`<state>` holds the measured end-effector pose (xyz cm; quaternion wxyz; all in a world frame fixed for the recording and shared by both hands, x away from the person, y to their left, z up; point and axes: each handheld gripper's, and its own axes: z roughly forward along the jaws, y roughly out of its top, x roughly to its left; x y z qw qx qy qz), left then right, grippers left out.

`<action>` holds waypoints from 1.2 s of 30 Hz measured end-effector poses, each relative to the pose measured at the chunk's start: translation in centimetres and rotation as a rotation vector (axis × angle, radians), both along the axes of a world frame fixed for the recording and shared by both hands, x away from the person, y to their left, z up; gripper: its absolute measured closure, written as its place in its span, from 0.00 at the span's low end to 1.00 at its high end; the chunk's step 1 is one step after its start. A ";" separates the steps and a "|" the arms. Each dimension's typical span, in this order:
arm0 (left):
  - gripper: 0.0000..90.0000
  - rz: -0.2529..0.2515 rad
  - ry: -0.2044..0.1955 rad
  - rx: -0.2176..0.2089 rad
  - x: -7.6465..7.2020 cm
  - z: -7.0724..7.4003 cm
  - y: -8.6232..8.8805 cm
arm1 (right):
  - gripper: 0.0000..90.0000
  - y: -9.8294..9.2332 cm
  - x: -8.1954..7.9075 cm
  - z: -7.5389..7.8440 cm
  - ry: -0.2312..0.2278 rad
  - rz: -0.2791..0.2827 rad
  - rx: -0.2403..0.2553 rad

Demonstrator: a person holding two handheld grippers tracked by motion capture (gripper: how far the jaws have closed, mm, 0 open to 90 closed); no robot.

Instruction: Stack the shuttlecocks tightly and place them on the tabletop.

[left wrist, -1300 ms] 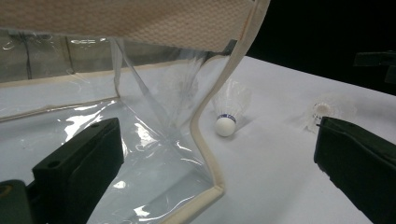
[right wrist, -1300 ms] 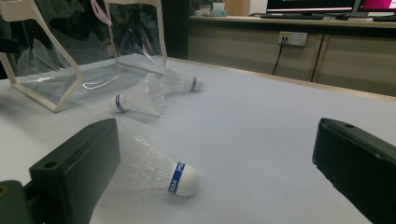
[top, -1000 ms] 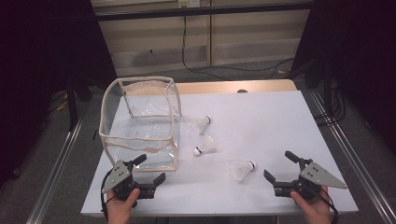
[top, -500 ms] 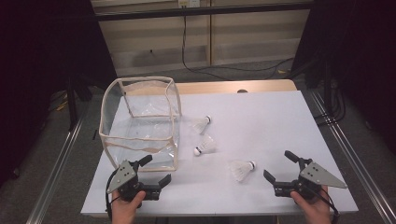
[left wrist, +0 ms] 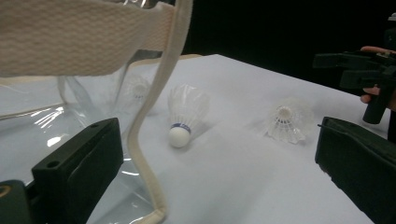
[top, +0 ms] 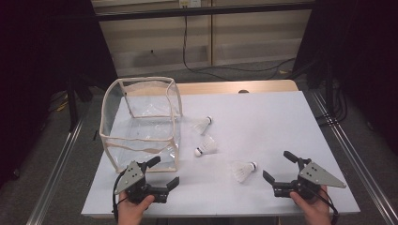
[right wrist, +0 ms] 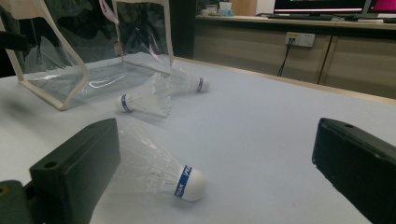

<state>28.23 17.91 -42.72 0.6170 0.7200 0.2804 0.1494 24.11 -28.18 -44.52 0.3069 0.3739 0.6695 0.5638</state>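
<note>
A clear bag (top: 141, 124) with cream trim stands open-topped on the left of the white table (top: 281, 117). Three white shuttlecocks lie to its right: a far shuttlecock (top: 202, 124), a middle one (top: 205, 146) and a near one (top: 243, 169). My left gripper (top: 165, 171) is open at the bag's front right corner, holding nothing. In the left gripper view the bag's trim (left wrist: 154, 116) hangs between the jaws, with the middle shuttlecock (left wrist: 187, 112) beyond. My right gripper (top: 277, 165) is open just right of the near shuttlecock (right wrist: 159, 170), which lies beside its left jaw, cork toward the gap.
The table's front edge runs just under both hands. Metal rails (top: 56, 164) flank the table on both sides. A wooden strip (top: 234, 87) borders the far edge, with cables on the floor behind. The right half of the table holds nothing but the right gripper.
My left gripper has shifted slightly to the right along the front edge, nearer the bag's corner. The right gripper and the shuttlecocks have not moved.
</note>
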 end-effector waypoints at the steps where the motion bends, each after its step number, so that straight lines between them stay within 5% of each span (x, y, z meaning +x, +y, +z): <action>1: 0.01 -0.003 -0.001 0.003 0.0 0.1 -0.2 | 0.00 0.0 0.0 0.0 -0.002 -0.002 -0.003; 36: 0.02 -0.088 0.056 0.122 0.3 0.6 -7.2 | 0.01 0.0 -0.4 0.0 -0.007 0.001 -0.022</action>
